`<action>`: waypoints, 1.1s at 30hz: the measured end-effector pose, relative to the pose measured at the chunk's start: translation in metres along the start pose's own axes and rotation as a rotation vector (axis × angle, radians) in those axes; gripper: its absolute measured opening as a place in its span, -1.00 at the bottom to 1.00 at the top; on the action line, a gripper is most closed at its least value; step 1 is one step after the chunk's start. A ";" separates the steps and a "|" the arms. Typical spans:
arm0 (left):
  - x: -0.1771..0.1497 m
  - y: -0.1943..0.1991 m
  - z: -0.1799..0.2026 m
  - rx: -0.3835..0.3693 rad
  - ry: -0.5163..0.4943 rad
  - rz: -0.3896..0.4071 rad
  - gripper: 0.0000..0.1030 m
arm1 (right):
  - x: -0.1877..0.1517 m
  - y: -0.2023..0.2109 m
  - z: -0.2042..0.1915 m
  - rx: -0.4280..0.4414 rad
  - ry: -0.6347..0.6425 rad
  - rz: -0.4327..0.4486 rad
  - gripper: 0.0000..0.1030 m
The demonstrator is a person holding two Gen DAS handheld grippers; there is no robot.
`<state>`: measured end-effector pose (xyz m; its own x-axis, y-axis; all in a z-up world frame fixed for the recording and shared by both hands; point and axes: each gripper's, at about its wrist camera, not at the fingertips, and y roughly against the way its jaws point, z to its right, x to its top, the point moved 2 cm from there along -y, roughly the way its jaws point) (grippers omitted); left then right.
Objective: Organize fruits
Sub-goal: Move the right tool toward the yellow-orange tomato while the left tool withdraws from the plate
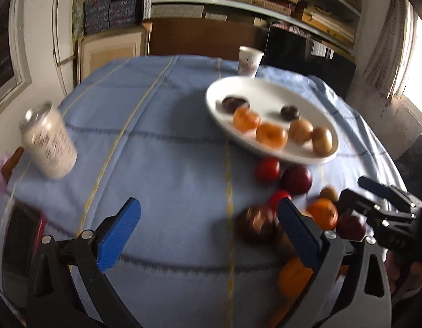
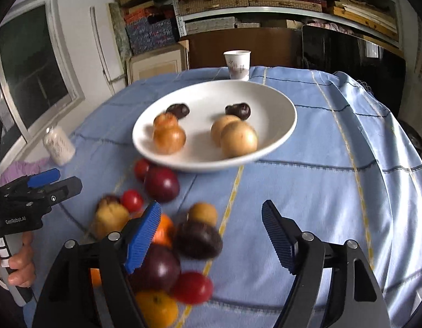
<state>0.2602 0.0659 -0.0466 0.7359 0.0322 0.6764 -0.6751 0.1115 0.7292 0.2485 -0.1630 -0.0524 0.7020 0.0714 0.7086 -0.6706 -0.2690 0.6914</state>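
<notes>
A white plate (image 1: 317, 109) (image 2: 276, 104) on the blue tablecloth holds two dark fruits, two orange fruits (image 2: 168, 136) and two tan fruits (image 2: 238, 138). A loose pile of fruit lies in front of it: red tomatoes (image 2: 193, 287), dark plums (image 2: 197, 240), oranges (image 2: 156, 310) and tan fruits. My left gripper (image 1: 211, 224) is open and empty above the cloth, left of the pile. My right gripper (image 2: 211, 227) is open and empty above the pile's right edge. It also shows in the left wrist view (image 1: 375, 191).
A white can (image 1: 49, 142) (image 2: 59, 145) stands at the table's left edge. A paper cup (image 1: 249, 61) (image 2: 237, 64) stands behind the plate. Shelves with boxes and a dark cabinet are behind the table.
</notes>
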 end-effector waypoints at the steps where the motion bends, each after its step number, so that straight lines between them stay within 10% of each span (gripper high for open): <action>1: -0.005 0.001 -0.002 -0.005 0.006 -0.006 0.91 | -0.003 0.003 -0.002 -0.005 0.008 0.006 0.50; 13: -0.042 0.016 -0.019 0.004 0.029 -0.034 0.91 | -0.027 0.041 0.018 0.043 -0.090 0.062 0.54; 26: -0.043 0.020 -0.008 0.023 -0.033 -0.023 0.91 | -0.055 0.050 -0.024 0.219 0.117 -0.033 0.50; 33: -0.043 0.016 -0.009 0.024 -0.027 -0.038 0.91 | -0.063 0.043 -0.036 0.239 0.155 -0.108 0.03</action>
<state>0.2183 0.0754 -0.0653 0.7596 0.0010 0.6504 -0.6479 0.0888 0.7565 0.1670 -0.1445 -0.0626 0.7090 0.2527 0.6584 -0.5053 -0.4691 0.7243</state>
